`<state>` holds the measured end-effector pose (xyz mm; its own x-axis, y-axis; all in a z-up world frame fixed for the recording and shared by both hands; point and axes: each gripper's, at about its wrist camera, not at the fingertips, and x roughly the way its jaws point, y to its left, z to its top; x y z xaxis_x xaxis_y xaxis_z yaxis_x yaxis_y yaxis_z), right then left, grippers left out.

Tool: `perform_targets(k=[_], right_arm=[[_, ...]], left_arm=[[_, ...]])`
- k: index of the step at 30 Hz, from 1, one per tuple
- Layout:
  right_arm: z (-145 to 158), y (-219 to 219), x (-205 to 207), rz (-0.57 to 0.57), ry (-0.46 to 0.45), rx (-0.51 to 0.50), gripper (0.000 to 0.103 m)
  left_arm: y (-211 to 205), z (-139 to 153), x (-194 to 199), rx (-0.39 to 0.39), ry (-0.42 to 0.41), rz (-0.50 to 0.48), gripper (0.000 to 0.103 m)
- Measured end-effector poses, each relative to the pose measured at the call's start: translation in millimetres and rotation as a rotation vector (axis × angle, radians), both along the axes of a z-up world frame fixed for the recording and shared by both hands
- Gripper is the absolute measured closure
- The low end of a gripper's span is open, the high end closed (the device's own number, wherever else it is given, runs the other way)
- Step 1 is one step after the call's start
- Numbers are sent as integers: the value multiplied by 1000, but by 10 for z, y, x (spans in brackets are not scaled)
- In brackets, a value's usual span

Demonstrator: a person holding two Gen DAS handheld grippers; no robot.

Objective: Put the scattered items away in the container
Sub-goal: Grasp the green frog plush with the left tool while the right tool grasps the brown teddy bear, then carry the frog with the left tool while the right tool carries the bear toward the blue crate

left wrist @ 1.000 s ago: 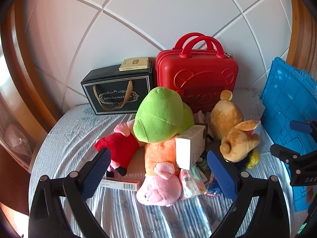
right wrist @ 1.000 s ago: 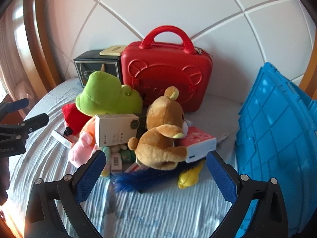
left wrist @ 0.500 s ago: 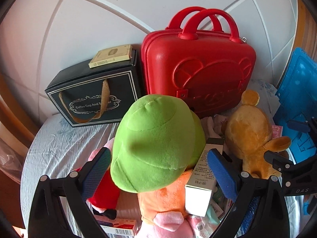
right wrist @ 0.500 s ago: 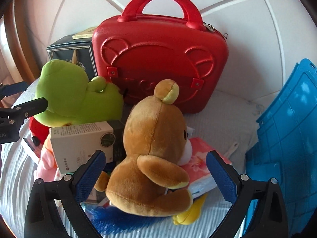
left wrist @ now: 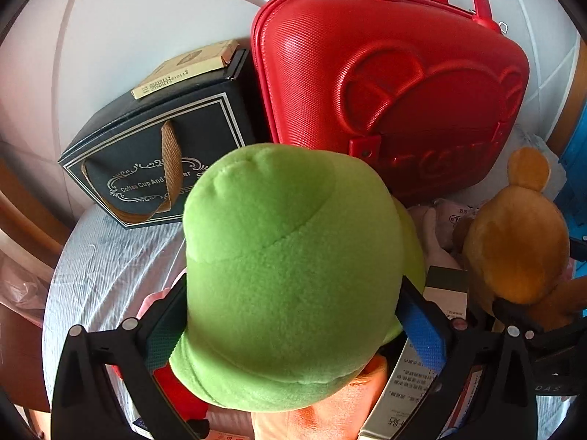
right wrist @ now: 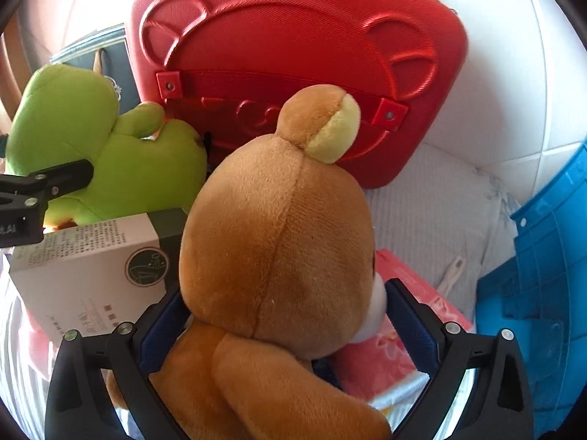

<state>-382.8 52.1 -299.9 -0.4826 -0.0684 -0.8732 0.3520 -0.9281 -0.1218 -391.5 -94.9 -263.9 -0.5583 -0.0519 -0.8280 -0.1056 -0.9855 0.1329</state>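
Striped bedsheet: left gripper fingers straddle green plush, right gripper brown bear.

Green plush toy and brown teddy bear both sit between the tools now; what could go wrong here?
1. The white cardboard box leans against the green plush toy and brown teddy bear; lifting either might topple it.
2. The left tool straddles only the plush's rounded head, so it could slip.
3. The pink packet under the bear may drag along.
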Motion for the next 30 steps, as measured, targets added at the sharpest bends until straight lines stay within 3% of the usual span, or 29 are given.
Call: perform_targets(k=[1, 6, 12, 20, 30], right_arm=[[-13, -5, -11, -3, -5, 1, 0], [0, 20, 37, -6, -12, 2, 8], [111, -37, 322, 32, 16, 19, 13], [406, 1, 900, 74, 73, -36, 13], [935, 259, 1704, 75, 119, -114, 13]], left_arm=[[7, 16, 19, 5, 6, -1, 0], [-33, 103, 140, 26, 34, 0, 23], [-121, 219, 347, 42, 75, 30, 35], [-232, 455, 786, 49, 147, 63, 37], [-183, 981, 1663, 33, 243, 66, 37]])
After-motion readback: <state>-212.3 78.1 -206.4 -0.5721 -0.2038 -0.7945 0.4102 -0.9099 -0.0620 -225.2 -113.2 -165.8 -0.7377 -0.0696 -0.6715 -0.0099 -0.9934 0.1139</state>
